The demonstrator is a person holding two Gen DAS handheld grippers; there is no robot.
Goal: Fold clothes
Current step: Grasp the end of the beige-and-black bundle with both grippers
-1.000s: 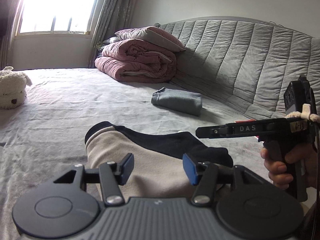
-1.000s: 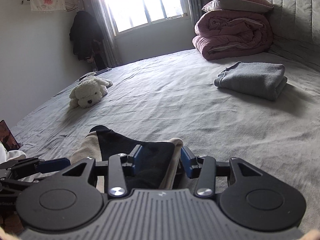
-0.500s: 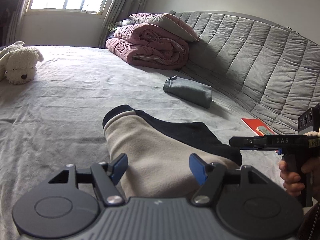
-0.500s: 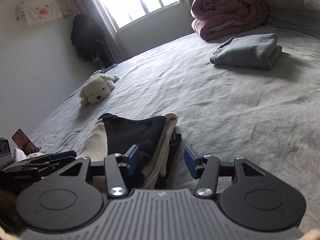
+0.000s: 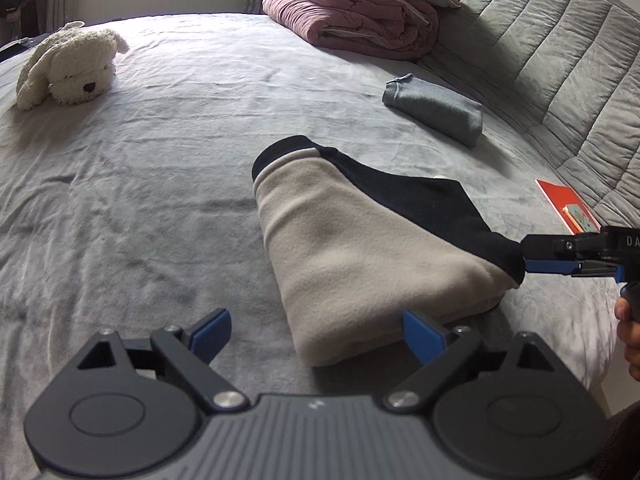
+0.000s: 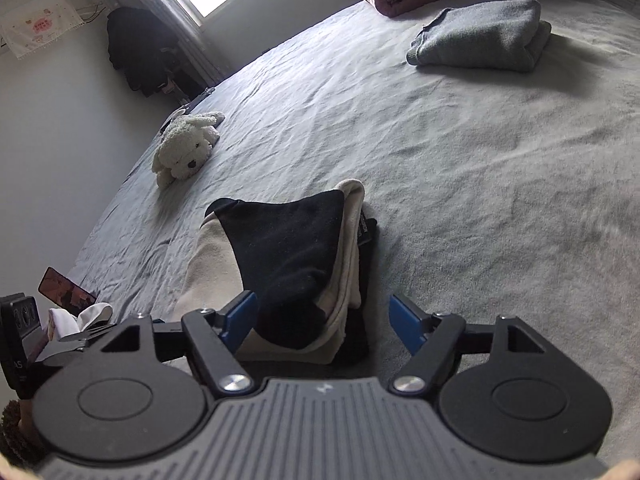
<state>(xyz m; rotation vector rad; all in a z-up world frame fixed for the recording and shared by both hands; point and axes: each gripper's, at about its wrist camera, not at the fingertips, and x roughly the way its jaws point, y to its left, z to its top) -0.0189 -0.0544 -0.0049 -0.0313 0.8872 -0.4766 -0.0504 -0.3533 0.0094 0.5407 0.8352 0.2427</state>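
Observation:
A folded beige and black garment (image 5: pixel 360 248) lies on the grey bed sheet (image 5: pixel 140 184). My left gripper (image 5: pixel 318 334) is at its near beige edge with its jaws opening wide; the fold's corner lies between the blue pads, which do not press on it. My right gripper (image 6: pixel 324 320) is at the garment's (image 6: pixel 288 248) other end with its jaws opening. The layered black and beige edge sits between its pads, close to the left pad and clear of the right. In the left wrist view the right gripper (image 5: pixel 528 256) reaches in from the right at the black corner.
A white plush dog (image 5: pixel 68 64) lies far left. A folded grey garment (image 5: pixel 436 114) and a rolled pink quilt (image 5: pixel 360 20) sit near the padded headboard (image 5: pixel 560 60). A red booklet (image 5: pixel 568 208) lies at the right. A phone (image 6: pixel 66 292) rests by the bed's edge.
Both grippers have opened wider and let the garment's ends go. Both views have tipped downward, and the garment now rests flat on the sheet.

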